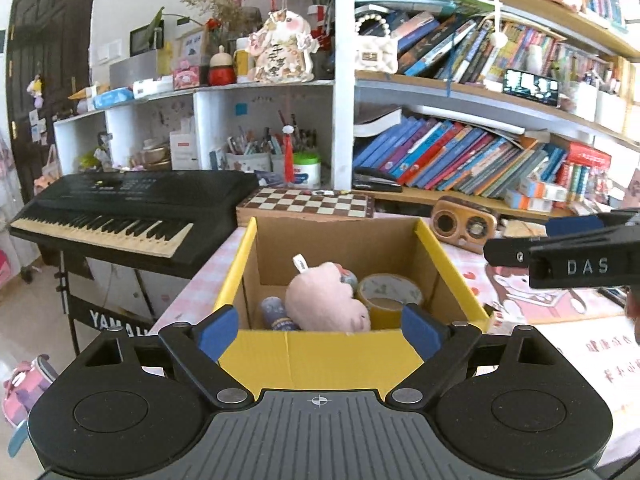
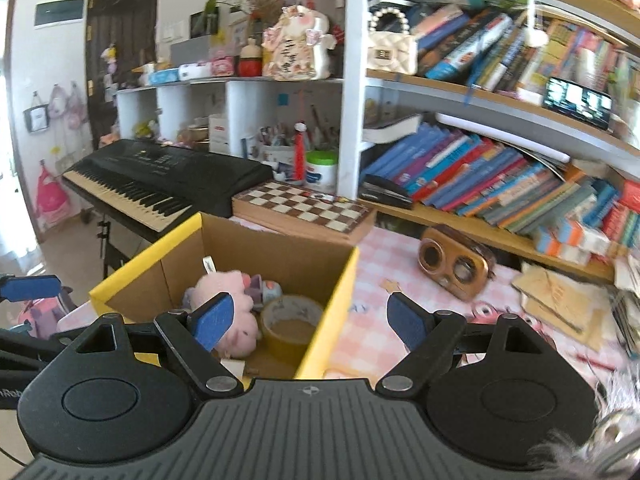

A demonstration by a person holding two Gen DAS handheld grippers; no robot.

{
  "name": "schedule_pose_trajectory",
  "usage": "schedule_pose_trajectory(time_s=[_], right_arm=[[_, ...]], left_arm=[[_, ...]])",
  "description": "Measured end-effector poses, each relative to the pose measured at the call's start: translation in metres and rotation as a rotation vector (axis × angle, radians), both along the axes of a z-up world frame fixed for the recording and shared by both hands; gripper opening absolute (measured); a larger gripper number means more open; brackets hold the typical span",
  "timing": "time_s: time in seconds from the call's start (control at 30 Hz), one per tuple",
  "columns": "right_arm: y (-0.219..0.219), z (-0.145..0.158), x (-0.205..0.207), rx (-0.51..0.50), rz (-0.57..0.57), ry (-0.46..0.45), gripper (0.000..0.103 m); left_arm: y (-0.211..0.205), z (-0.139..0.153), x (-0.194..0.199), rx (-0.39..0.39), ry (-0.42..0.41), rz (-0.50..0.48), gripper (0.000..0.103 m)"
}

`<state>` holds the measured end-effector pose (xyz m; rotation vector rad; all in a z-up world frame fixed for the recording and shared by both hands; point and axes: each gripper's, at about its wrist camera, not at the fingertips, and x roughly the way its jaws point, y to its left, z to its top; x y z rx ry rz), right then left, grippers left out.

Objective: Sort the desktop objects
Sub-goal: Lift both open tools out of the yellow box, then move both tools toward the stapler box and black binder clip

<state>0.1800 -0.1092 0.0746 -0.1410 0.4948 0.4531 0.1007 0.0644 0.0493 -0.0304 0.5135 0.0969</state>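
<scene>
A cardboard box with yellow walls (image 1: 328, 354) stands on the pink desk, straight ahead in the left wrist view. Inside lie a pink plush toy (image 1: 326, 300), a roll of tape (image 1: 390, 292) and a small bluish can (image 1: 276, 312). My left gripper (image 1: 319, 332) is open over the box's near wall, nothing between its fingers. The right gripper (image 1: 560, 258) shows at that view's right edge. In the right wrist view the box (image 2: 148, 256) sits left of centre, holding the plush (image 2: 232, 300) and tape (image 2: 292, 316). My right gripper (image 2: 310, 322) is open and empty above the box's right wall.
A wooden speaker (image 2: 454, 266) and a chessboard case (image 2: 304, 208) lie behind the box. Loose papers (image 2: 560, 296) cover the desk's right side. A black keyboard (image 1: 132, 208) stands on a stand to the left. Crowded bookshelves (image 1: 460, 160) rise behind the desk.
</scene>
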Motion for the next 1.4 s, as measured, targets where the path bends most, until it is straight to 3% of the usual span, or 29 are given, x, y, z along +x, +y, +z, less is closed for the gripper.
schedule_pose_trajectory(time_s=[0.5,0.73,0.9,1.4], right_arm=[[-0.009,-0.029,-0.1,-0.04,-0.097,0.026,0.083],[-0.009,-0.05,-0.133,-0.036,-0.11,0.108,0.084],[-0.013,-0.06,-0.141,-0.01,-0.128,0.175,0.085],[-0.025,-0.063,-0.15,-0.007,-0.176,0.208,0.086]], left_arm=[[-0.007,-0.026,-0.063,-0.018,0.067,-0.057,0.091],[-0.015,-0.033,-0.085,0.015,0.092,-0.08,0.091],[-0.018,-0.037,-0.094,0.027,0.122,-0.102,0.091],[-0.028,-0.042,-0.097,0.007,0.158,-0.151,0.091]])
